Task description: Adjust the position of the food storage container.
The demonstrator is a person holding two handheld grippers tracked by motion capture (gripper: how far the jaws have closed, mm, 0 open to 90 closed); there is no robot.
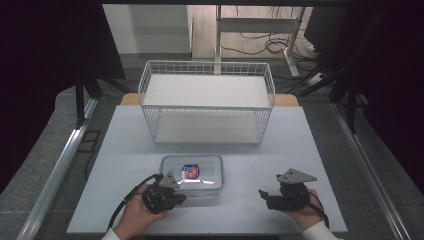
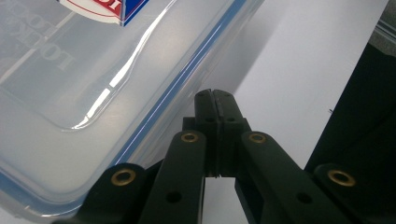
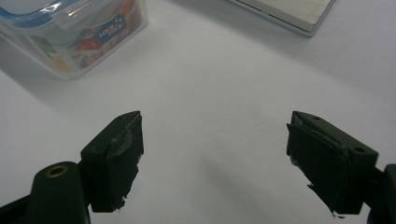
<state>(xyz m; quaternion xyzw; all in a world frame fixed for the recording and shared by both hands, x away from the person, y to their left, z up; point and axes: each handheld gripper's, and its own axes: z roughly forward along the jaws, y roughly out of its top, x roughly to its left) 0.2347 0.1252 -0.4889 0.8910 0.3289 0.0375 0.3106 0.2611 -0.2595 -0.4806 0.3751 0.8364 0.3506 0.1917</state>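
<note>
Clear plastic food box (image 1: 192, 173) w/ blue-trimmed lid sits on the white table (image 1: 125, 150), near the front edge, a bit left of centre. Red/blue label on lid top. Box lid looks on. Behind it, well apart, a white wire rack (image 1: 207, 100) w/ two shelves stands at the table's far side.

Left gripper (image 1: 170, 192) held in the person's left hand (image 1: 135, 215), at the box's front-left corner, right against or just beside it; contact can't be told from the high view. In the left gripper view its tip (image 2: 215, 100) has jaws pressed fully together, nothing between them, pointing along the box's long side next to the blue lid trim (image 2: 187, 77). Tip sits just beside the box wall; touching or not, can't tell. Box (image 2: 70, 93) takes up the left part of that view, bare table to the right.

Right gripper (image 1: 267, 194) in the right hand (image 1: 302, 212), front-right of the table, well apart from the box. In the right gripper view (image 3: 215, 158) jaws spread wide, holding nothing, over bare table. Box (image 3: 74, 32) shows at upper left there, printed sticker on its side; rack base edge (image 3: 289, 11) at top right. Cable trails from left gripper toward the table edge.
</note>
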